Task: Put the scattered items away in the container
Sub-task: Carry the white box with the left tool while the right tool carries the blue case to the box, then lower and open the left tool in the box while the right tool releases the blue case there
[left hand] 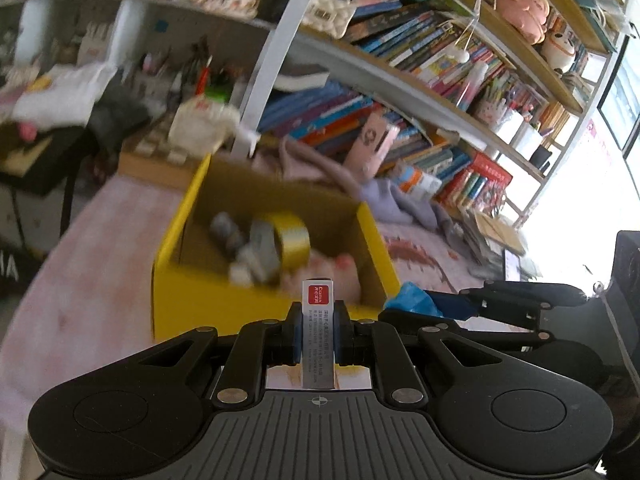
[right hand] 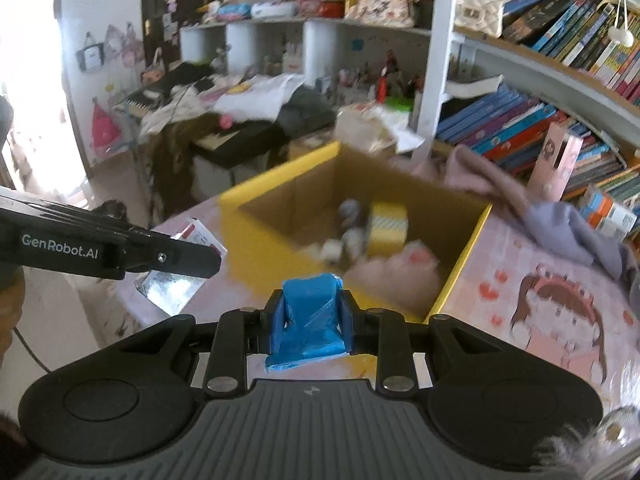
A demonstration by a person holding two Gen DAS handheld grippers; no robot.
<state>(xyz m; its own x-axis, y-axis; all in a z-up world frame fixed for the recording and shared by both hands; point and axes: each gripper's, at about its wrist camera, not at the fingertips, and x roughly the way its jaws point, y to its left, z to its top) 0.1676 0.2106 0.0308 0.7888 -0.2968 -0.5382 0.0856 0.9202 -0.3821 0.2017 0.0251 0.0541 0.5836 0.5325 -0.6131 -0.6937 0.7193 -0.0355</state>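
A yellow cardboard box [left hand: 176, 300] [right hand: 256, 236] stands open on the pink patterned table. Inside it lie a yellow tape roll [left hand: 294, 242] [right hand: 386, 224], small grey items and a pink plush. My left gripper [left hand: 318, 332] is shut on a slim silver box with a red label [left hand: 318, 320], held upright just short of the box's near wall. My right gripper [right hand: 310, 320] is shut on a crumpled blue packet [right hand: 310, 316], near the box's near corner. Each gripper shows in the other's view: the right one [left hand: 408, 302] with its blue packet, the left one [right hand: 192, 258] with its silver box.
Bookshelves [left hand: 440, 92] full of books rise behind the table. A lilac and pink cloth [right hand: 560, 224] lies right of the box, with a pink carton [right hand: 558, 164] behind it. A cluttered desk with clothes [right hand: 248, 100] stands at the back left.
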